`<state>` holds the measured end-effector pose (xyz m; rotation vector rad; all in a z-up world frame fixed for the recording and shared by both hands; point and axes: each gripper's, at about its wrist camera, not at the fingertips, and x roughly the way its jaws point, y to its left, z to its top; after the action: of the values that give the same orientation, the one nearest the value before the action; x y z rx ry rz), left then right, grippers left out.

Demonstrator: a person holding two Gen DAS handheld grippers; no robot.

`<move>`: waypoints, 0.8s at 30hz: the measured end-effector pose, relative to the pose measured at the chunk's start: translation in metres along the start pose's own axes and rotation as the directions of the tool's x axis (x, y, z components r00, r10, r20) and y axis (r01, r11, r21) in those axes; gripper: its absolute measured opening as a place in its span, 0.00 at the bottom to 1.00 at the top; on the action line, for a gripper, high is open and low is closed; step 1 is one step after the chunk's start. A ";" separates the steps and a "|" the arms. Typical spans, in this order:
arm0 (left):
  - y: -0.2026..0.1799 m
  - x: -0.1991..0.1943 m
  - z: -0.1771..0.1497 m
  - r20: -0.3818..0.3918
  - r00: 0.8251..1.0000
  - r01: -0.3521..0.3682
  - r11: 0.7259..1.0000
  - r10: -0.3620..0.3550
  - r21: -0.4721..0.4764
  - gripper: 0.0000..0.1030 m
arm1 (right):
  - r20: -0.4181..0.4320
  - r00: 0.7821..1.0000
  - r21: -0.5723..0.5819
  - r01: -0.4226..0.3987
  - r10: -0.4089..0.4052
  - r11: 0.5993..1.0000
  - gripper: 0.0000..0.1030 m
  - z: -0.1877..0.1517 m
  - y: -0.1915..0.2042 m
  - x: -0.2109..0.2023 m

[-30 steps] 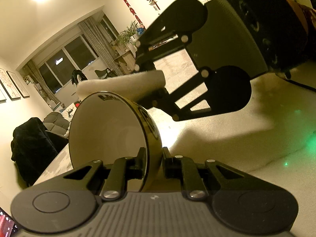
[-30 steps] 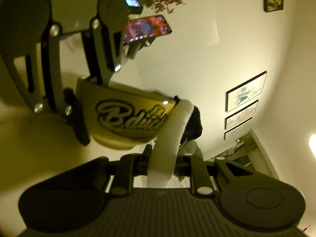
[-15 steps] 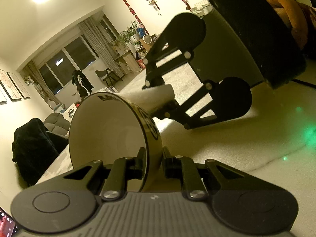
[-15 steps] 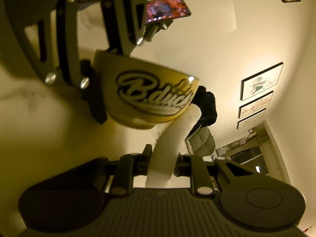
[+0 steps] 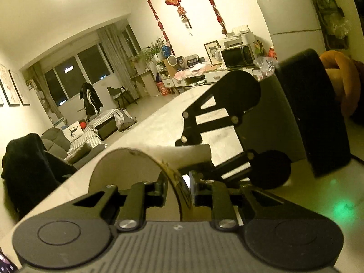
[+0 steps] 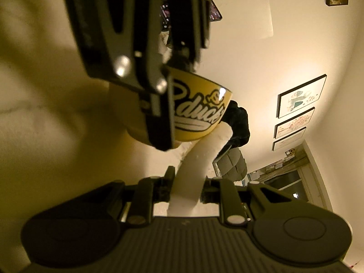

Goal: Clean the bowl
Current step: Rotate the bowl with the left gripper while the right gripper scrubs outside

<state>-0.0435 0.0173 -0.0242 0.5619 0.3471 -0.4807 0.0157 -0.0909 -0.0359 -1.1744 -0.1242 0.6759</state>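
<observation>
Left gripper [image 5: 178, 190] nearly closed, pinching wall of yellow "B.duck" bowl [image 5: 127, 170] at rim: one finger inside, one outside. Bowl tipped on its side, mouth toward 9 o'clock in left wrist view, held off the pale tabletop [image 5: 159, 116]. Likely tilted that way to expose rim and inside to the wiper.

Right gripper [image 6: 186, 190] nearly closed, clamped on white sponge strip [image 6: 198, 159]. Strip clamped at one end so free end can flex against the bowl. In right wrist view, strip arcs toward 12–1 o'clock, tip touching bowl [image 6: 200, 111] at rim edge, lower right of the lettering. In left wrist view, same strip [image 5: 188, 152] lies across top edge of bowl at 1 o'clock, right gripper [image 5: 193, 150] behind it at 2 o'clock.

Step judged: wiping rim/outer edge, mid-task. Rim pinch looks thin, so hard sponge pressure could twist bowl in jaws. Inner surface looks plain, no dirt discernible in this light.

Sofa [image 5: 68, 141] at 9 o'clock, far background, irrelevant.
</observation>
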 end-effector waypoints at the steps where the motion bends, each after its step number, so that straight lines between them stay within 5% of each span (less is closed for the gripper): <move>1: -0.001 -0.001 -0.001 -0.001 1.000 0.012 1.000 -0.012 0.004 0.16 | 0.000 1.000 0.000 0.000 0.000 1.000 0.21 0.000 0.000 -0.001; 7: -0.008 -0.003 -0.020 -0.041 0.994 0.100 0.995 -0.100 0.004 0.12 | 0.008 1.000 0.005 0.010 -0.010 1.000 0.21 0.000 0.000 -0.003; 11: -0.007 -0.003 -0.033 -0.061 0.993 0.102 0.995 -0.102 -0.007 0.20 | 0.009 1.000 0.006 0.018 -0.018 1.000 0.21 0.000 -0.001 -0.005; 24: 0.011 -0.002 -0.040 -0.092 0.995 0.040 0.998 -0.044 -0.039 0.21 | 0.092 0.991 0.017 0.092 -0.093 0.996 0.22 0.007 -0.008 -0.018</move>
<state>-0.0469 0.0493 -0.0509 0.5430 0.4567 -0.4887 0.0018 -0.0971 -0.0213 -1.1183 -0.2510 0.6484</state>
